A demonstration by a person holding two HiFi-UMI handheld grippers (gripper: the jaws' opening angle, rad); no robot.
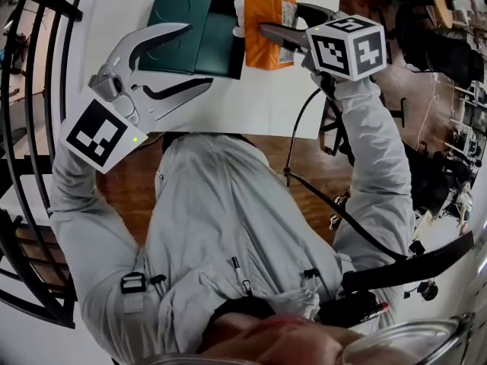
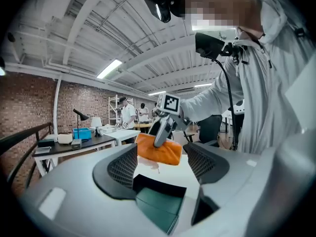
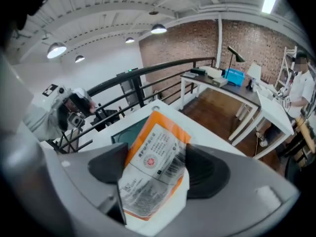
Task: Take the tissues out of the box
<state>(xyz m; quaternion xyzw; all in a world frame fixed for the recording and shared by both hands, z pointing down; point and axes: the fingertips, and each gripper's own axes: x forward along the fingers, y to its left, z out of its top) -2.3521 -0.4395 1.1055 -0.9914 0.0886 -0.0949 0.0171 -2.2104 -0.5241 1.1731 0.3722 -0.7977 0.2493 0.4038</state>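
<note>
Two pairs of fingers, two different jobs. Closest to me, my left gripper (image 1: 196, 55) hovers with its fingers spread wide and nothing between them, over the near side of the green box (image 1: 221, 44). I cannot tell whether it touches the box.

Just past that, my right gripper (image 1: 274, 33) has its fingers pinched tight across the middle of the orange tissue pack (image 1: 262, 10). They press through the crinkled clear wrapper (image 3: 143, 191), with the printed label (image 3: 155, 154) facing up. The pack hangs in the air at the box's right edge. In the left gripper view I see white table (image 1: 251, 105) under it, so I judge it is already clear of the box.

To finish this well, I should keep the squeeze steady, because the film looks slick and the pack soft, and it could slide or sag out of a loose hold. I would carry it level, away from the box, and lower it flat onto bare table beyond before letting go. If the box shifts, my free left fingers are well placed to pin its near edge.
</note>
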